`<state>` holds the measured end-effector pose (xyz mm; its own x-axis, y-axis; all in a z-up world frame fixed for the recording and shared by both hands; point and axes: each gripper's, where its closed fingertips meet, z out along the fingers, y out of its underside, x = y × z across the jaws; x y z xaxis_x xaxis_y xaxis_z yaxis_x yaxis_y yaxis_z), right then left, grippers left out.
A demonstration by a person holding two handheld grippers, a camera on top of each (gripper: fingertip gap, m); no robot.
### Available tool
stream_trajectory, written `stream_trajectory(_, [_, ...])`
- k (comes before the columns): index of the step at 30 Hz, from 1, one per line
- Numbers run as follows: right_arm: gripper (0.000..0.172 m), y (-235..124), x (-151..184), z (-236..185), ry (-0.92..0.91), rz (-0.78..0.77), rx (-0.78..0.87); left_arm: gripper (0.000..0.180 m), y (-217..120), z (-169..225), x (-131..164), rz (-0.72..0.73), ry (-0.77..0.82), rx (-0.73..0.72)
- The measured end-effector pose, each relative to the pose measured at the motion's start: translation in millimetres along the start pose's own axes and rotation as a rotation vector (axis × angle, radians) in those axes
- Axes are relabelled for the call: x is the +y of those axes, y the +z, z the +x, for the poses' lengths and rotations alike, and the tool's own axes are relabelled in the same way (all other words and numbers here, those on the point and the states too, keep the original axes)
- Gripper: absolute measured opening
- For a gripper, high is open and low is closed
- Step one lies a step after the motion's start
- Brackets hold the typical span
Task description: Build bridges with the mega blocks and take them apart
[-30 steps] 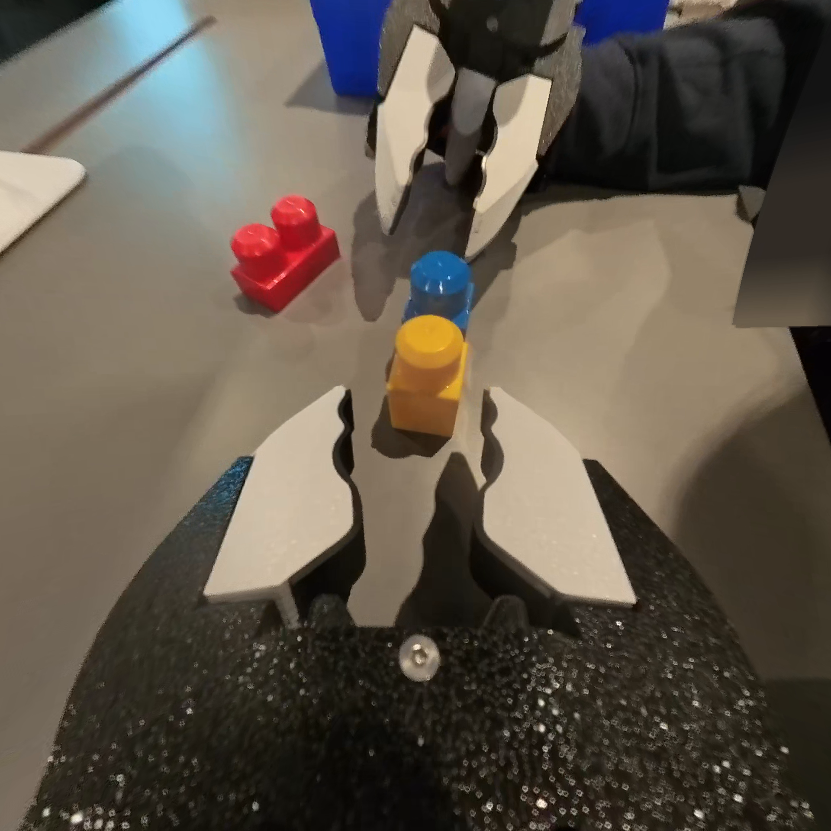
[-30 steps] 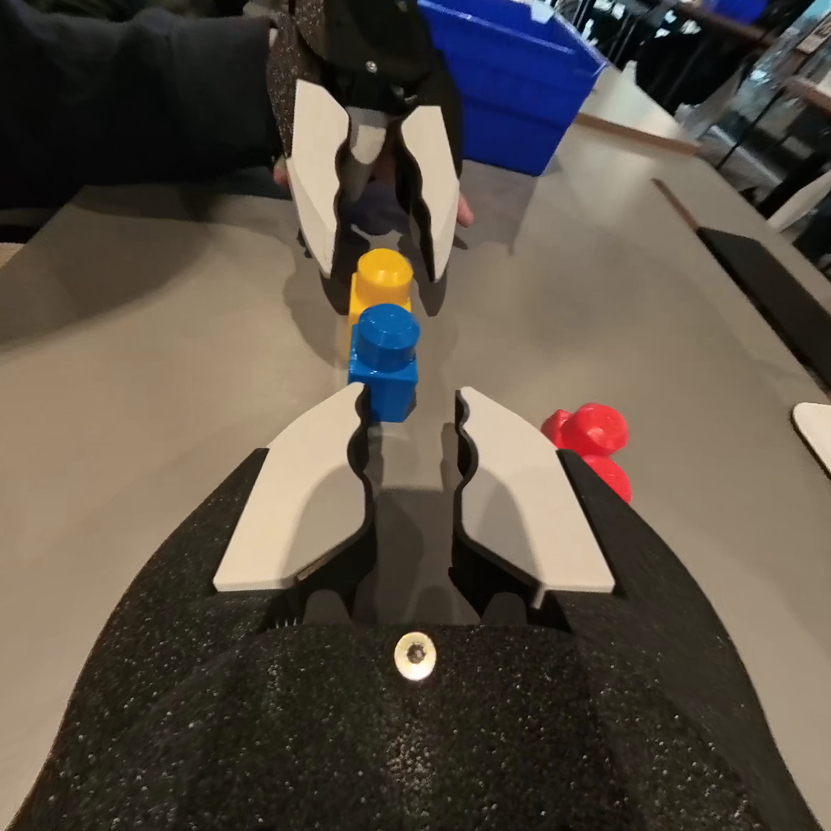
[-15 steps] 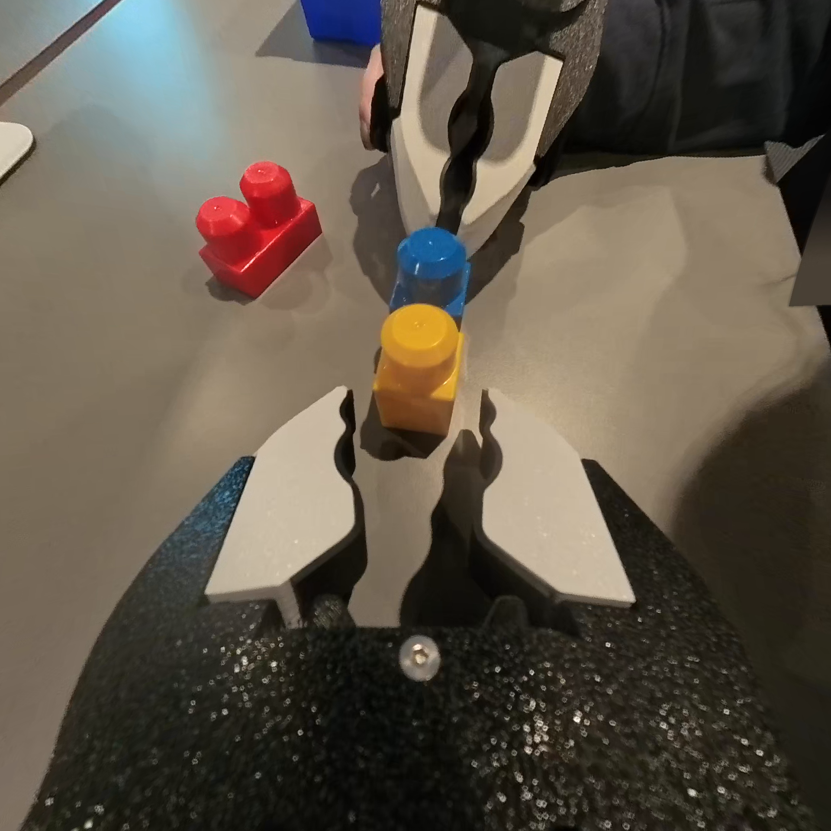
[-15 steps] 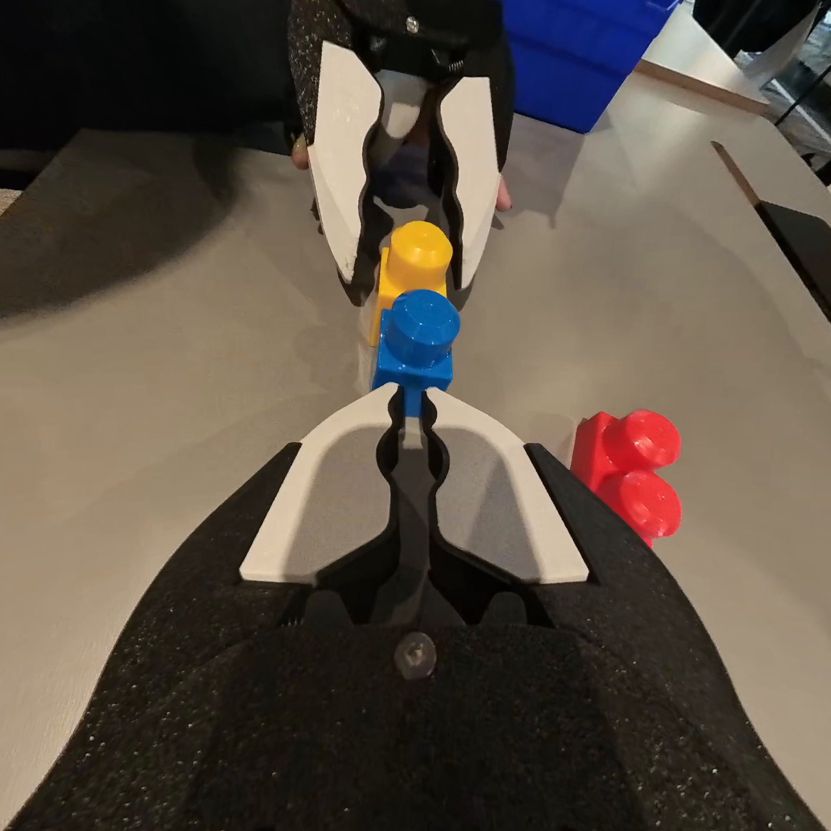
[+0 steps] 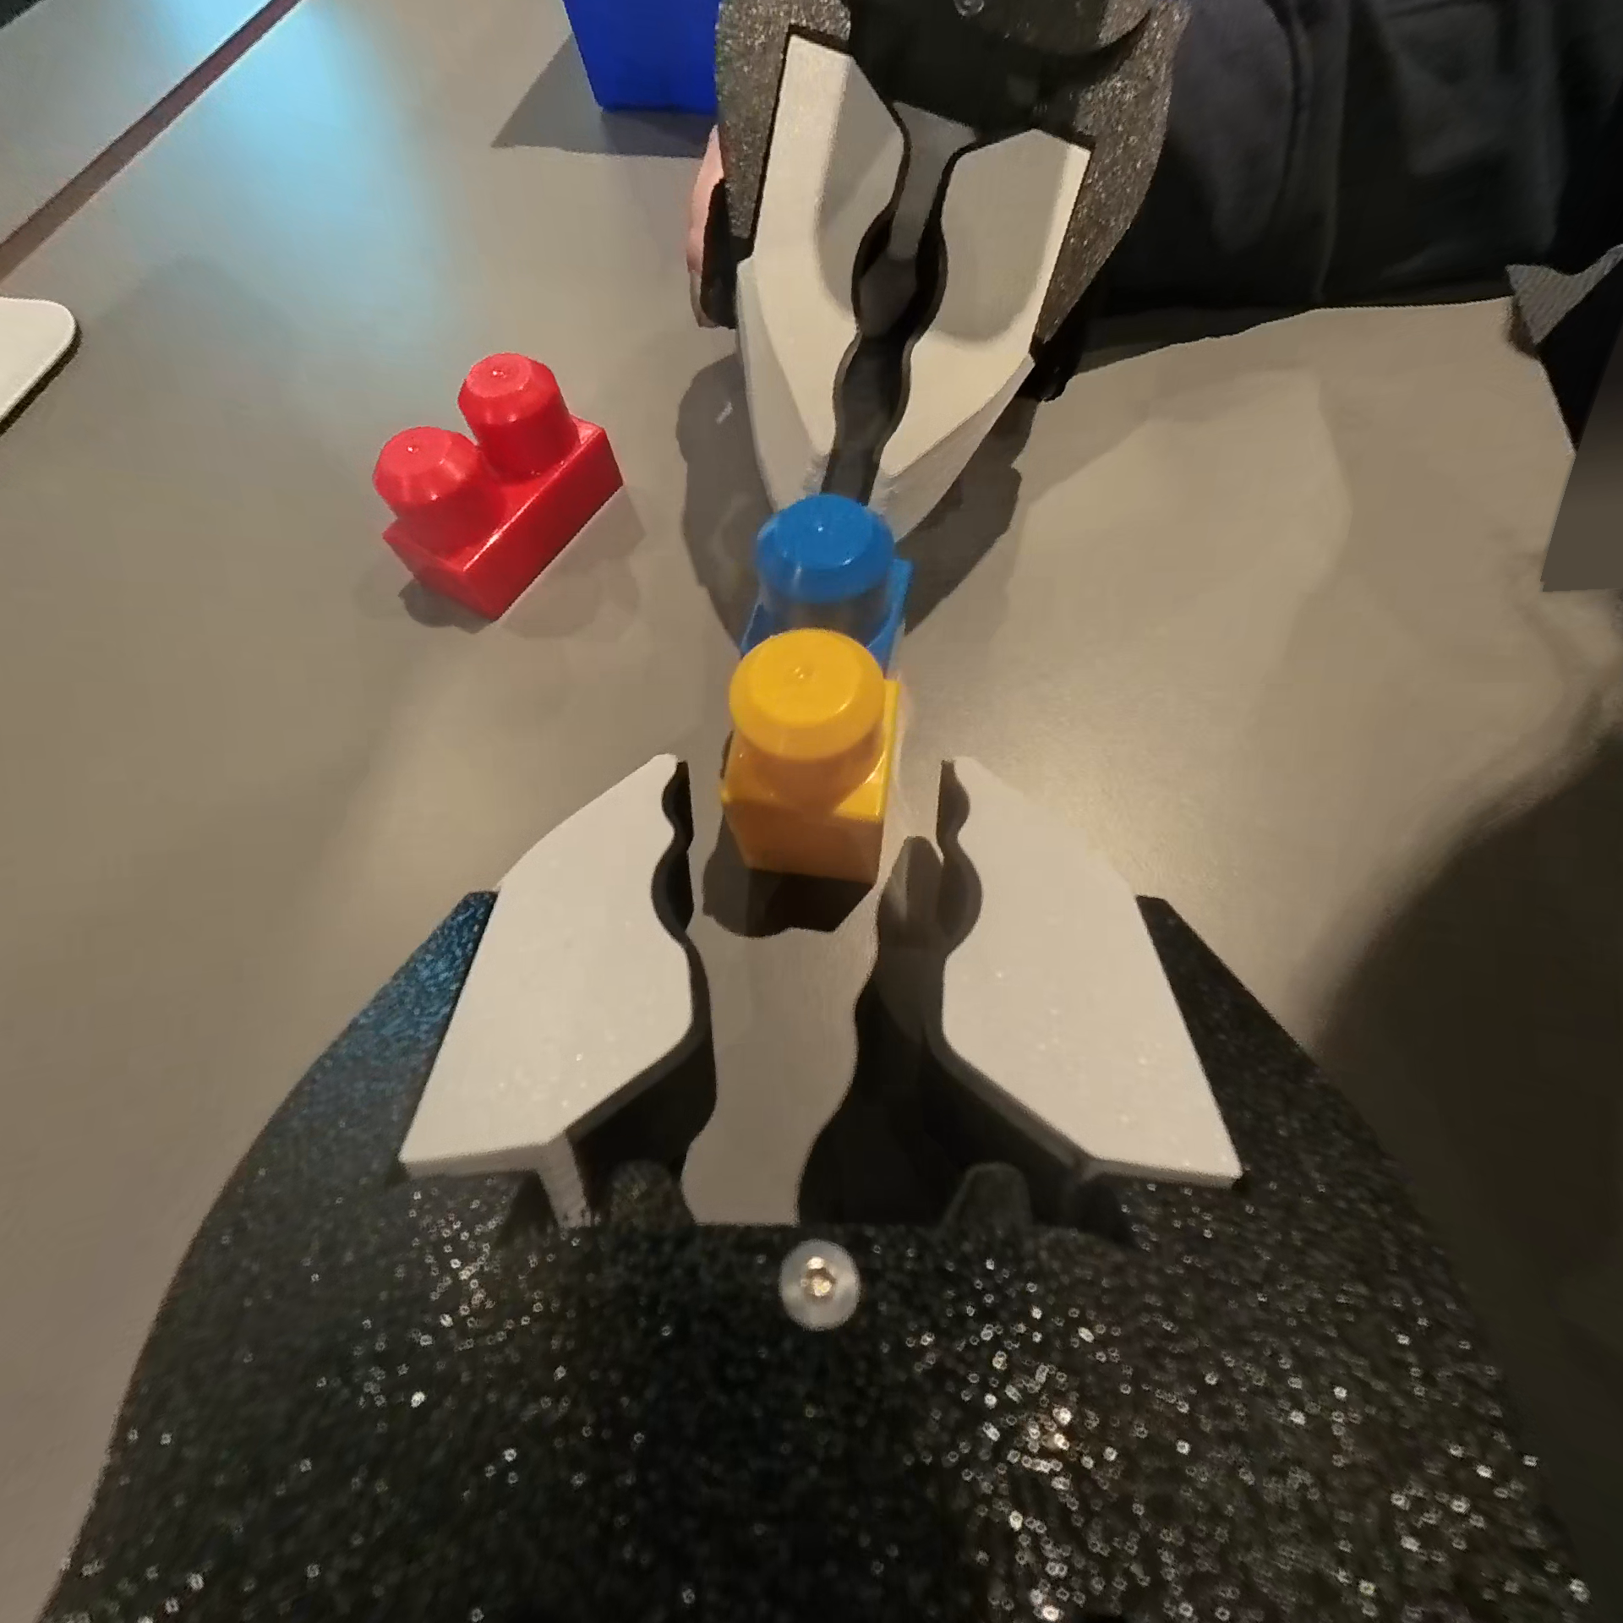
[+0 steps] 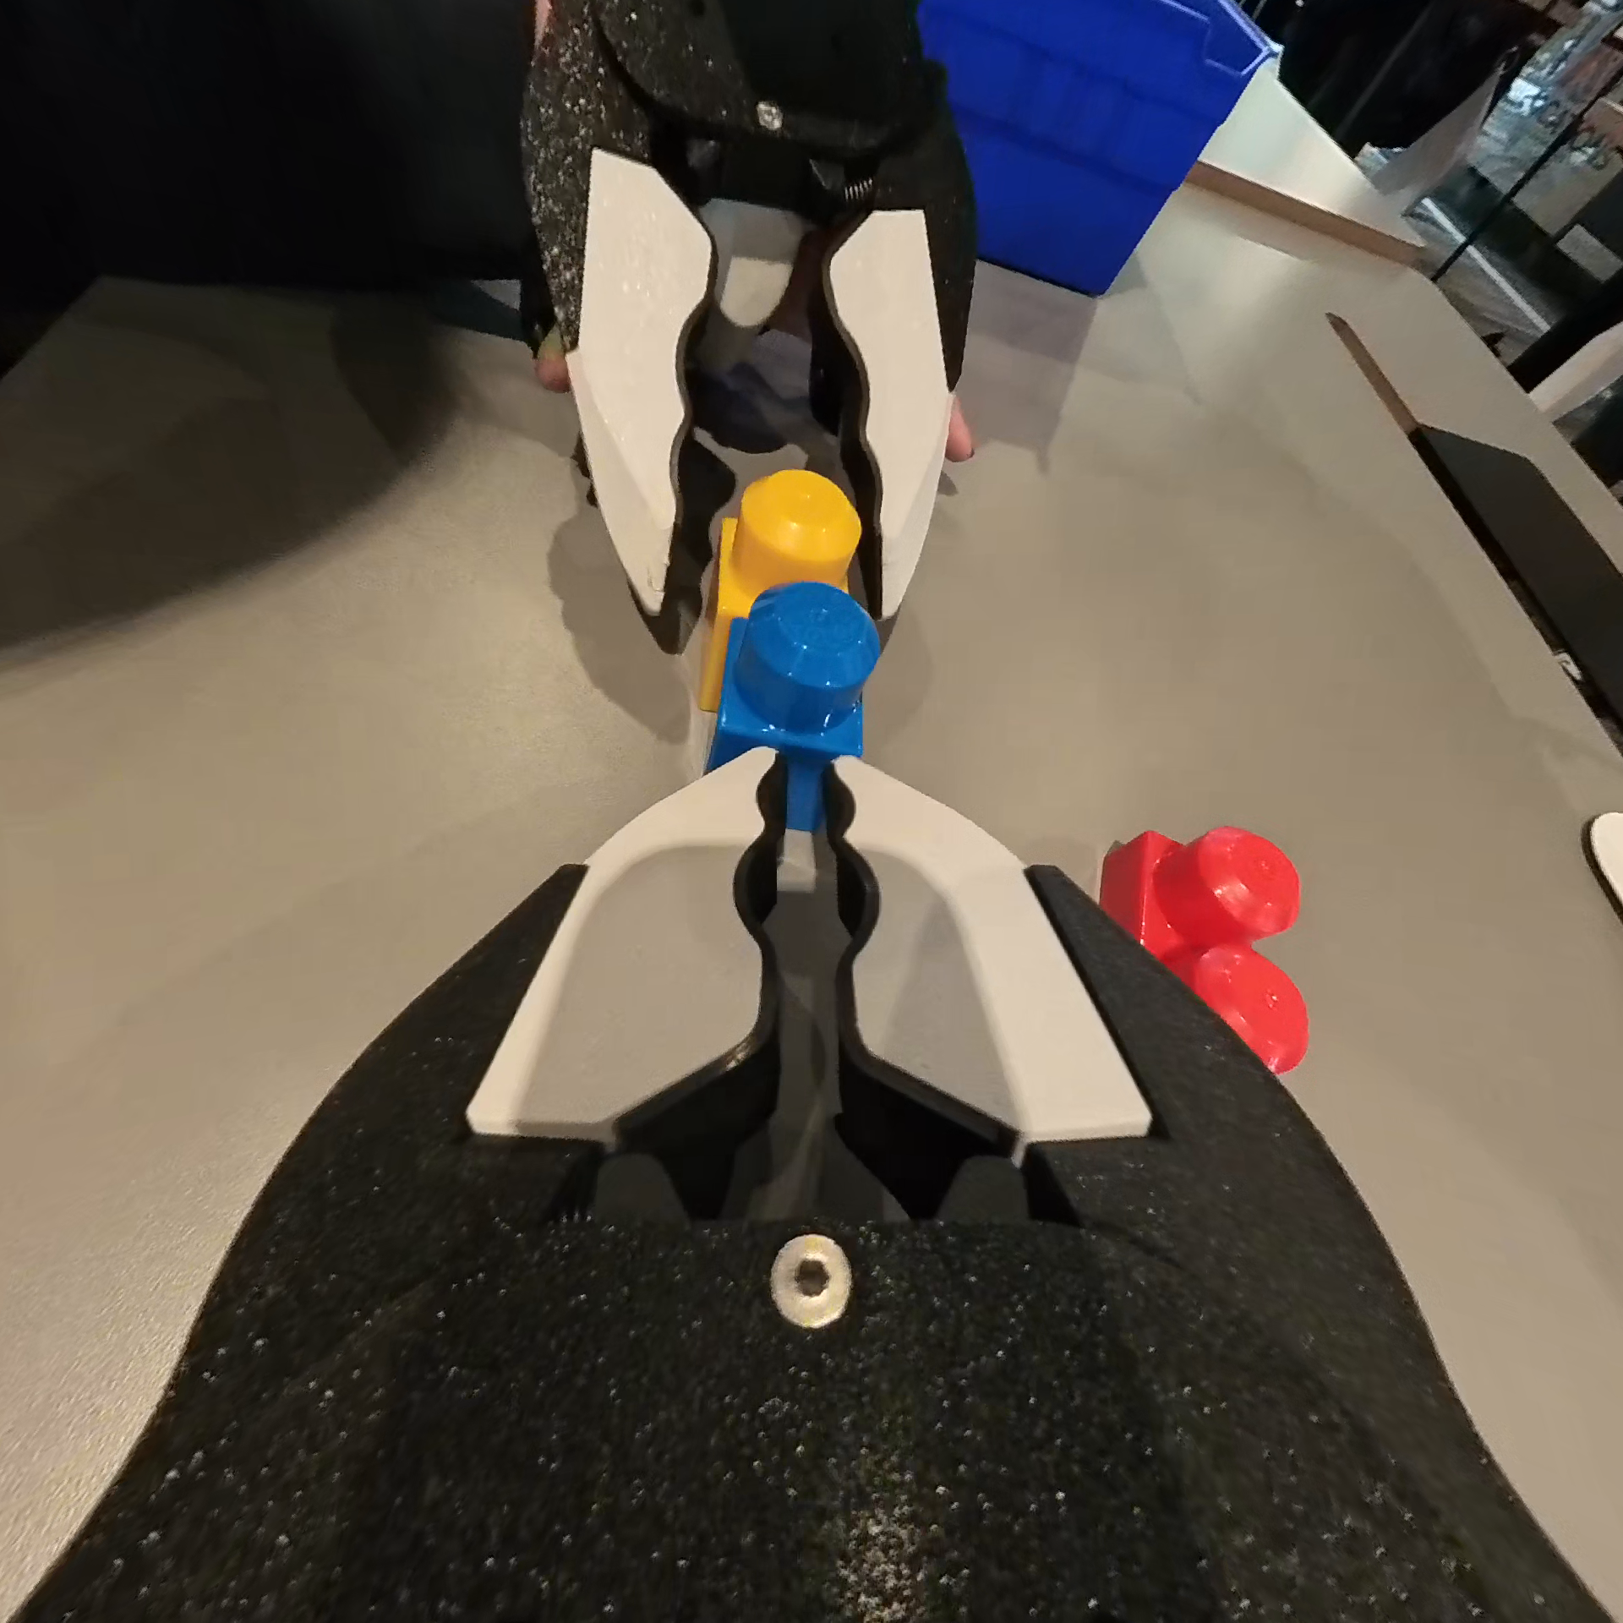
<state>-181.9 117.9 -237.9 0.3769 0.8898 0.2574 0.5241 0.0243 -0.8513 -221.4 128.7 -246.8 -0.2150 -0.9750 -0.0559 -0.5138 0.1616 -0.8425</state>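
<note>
Left wrist view: the left gripper stood with its jaws wide, one finger on each side of the yellow block, with a visible gap between each pad and the block; nothing was gripped. The blue block stood upright on the grey table directly behind the yellow one, seemingly touching it. The red two-stud block lay apart to the left. The right gripper faced in from beyond the blue block, its jaws nearly together.

Right wrist view: the right gripper had its fingers drawn narrow, tips just short of the blue block and holding nothing. The yellow block stood behind it between the left gripper's spread fingers. The red two-stud block lay to the right. A blue bin stood at the far edge
</note>
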Motion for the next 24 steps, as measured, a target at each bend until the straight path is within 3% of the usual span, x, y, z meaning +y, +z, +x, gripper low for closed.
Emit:
stream_trajectory(8, [0.009,-4.3,0.8,8.7,0.004,0.013,0.047,0.054,-2.8,-3.8,-2.3,0.015,0.009,-0.027])
stream_trajectory(24, [0.020,-25.1,-9.0,42.5,-0.040,0.111,0.313,0.067,-4.0,-8.1,-7.1,0.059,0.001,-0.054])
